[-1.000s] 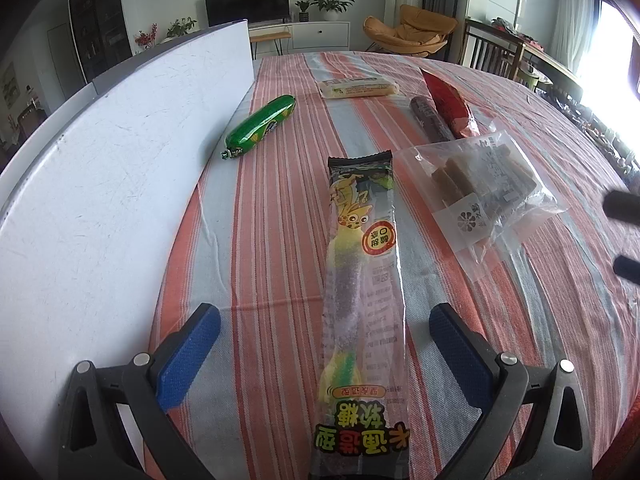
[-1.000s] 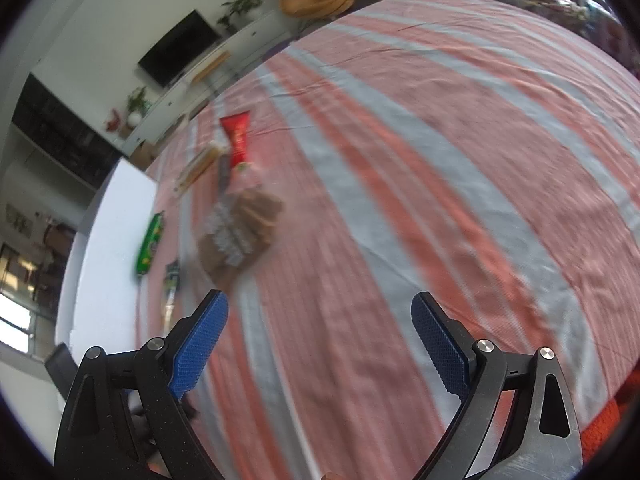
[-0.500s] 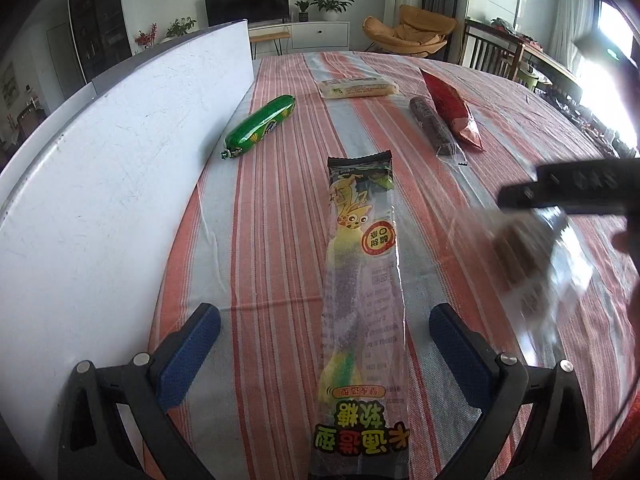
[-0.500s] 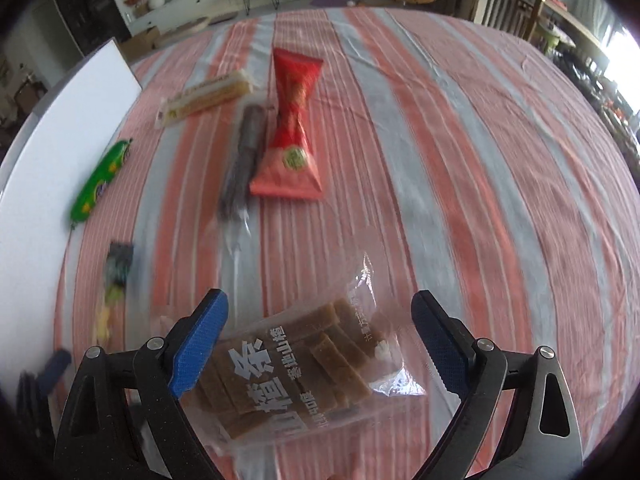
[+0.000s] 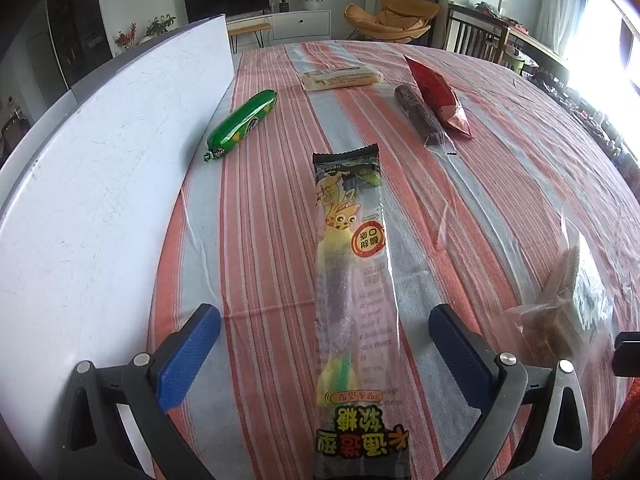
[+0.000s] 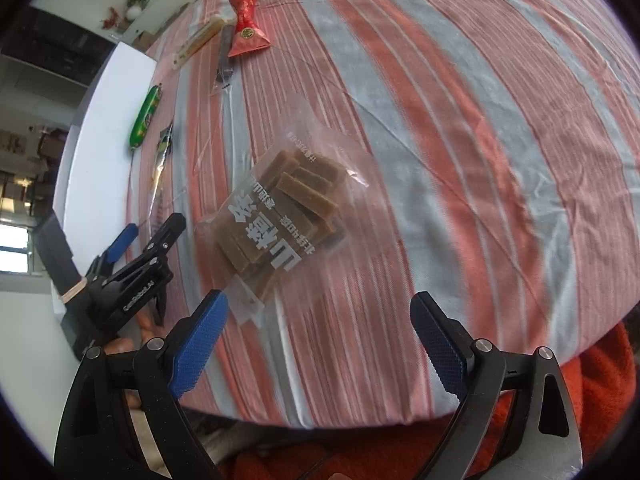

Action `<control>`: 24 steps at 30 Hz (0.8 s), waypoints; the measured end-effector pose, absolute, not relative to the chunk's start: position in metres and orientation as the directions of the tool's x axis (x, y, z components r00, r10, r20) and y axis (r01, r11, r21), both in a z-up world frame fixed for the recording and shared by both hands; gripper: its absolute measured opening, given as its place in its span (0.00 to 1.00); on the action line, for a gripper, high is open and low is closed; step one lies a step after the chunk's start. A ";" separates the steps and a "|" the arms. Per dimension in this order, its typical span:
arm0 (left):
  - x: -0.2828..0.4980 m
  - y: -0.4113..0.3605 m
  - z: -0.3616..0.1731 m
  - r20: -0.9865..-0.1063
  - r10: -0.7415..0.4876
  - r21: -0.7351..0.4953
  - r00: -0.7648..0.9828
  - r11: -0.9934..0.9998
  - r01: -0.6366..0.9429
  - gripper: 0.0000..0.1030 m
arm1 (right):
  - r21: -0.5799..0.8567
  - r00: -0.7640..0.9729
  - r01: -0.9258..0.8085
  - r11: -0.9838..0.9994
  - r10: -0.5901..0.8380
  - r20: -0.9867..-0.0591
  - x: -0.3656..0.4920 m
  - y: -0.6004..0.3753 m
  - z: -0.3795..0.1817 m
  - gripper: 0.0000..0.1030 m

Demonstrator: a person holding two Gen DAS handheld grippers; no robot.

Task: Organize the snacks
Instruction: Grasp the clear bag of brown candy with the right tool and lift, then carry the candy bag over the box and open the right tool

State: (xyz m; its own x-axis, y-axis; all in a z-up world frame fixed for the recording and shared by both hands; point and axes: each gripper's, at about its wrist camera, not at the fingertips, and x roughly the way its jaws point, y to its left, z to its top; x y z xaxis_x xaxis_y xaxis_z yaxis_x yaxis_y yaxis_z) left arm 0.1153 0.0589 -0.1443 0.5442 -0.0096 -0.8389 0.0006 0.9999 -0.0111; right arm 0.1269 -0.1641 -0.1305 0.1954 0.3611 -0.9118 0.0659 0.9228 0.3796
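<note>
My left gripper (image 5: pixel 324 356) is open low over the striped tablecloth (image 5: pixel 500 184). A long candy packet (image 5: pixel 352 280) lies lengthwise between its blue pads. My right gripper (image 6: pixel 318 344) is open too, with nothing between its fingers. Just ahead of it, nearer its left pad, a clear bag of brown bars (image 6: pixel 280 216) rests on the cloth. The left wrist view shows that bag (image 5: pixel 560 308) at the right edge. Farther back lie a green sausage (image 5: pixel 242 122), a cream packet (image 5: pixel 340 78), a dark stick (image 5: pixel 420 114) and a red packet (image 5: pixel 438 96).
A tall white board (image 5: pixel 100 160) stands along the table's left side. The left gripper (image 6: pixel 140 256) sits close to the left of the bag. The table's near edge runs below my right fingers, with orange-red fabric (image 6: pixel 600 380) beyond it. Chairs stand behind the table.
The bag of brown bars has moved from mid-table on the right toward the near right edge. The right gripper drew back from it, still open. The left gripper stayed put.
</note>
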 end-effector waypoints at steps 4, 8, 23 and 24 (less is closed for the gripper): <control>0.112 0.061 -0.143 -0.845 -0.018 -0.009 0.535 1.000 0.020 0.95 | 0.364 0.367 0.118 0.924 0.300 -0.880 0.156 -0.131 -0.127 0.95; 0.102 0.060 -0.141 -0.839 -0.024 -0.006 0.543 0.999 0.035 0.86 | 0.091 0.389 -0.005 0.996 0.086 -0.917 0.173 -0.075 -0.131 0.97; 0.077 0.062 -0.097 -0.775 -0.276 -0.268 0.569 0.958 0.099 0.11 | 0.447 0.402 0.028 0.894 0.399 -0.824 0.128 -0.175 -0.100 0.49; 0.072 0.065 -0.084 -0.755 -0.306 -0.303 0.580 0.947 0.105 0.11 | 0.453 0.415 0.022 0.891 0.404 -0.815 0.126 -0.176 -0.091 0.49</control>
State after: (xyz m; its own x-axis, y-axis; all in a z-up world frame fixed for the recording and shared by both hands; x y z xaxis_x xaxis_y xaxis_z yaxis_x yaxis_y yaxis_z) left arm 0.0722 0.0645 -0.0841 0.5799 -0.3057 -0.7552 0.1051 0.9473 -0.3027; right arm 0.1260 -0.1756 -0.0915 0.4147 0.4041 -0.8153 0.0217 0.8913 0.4528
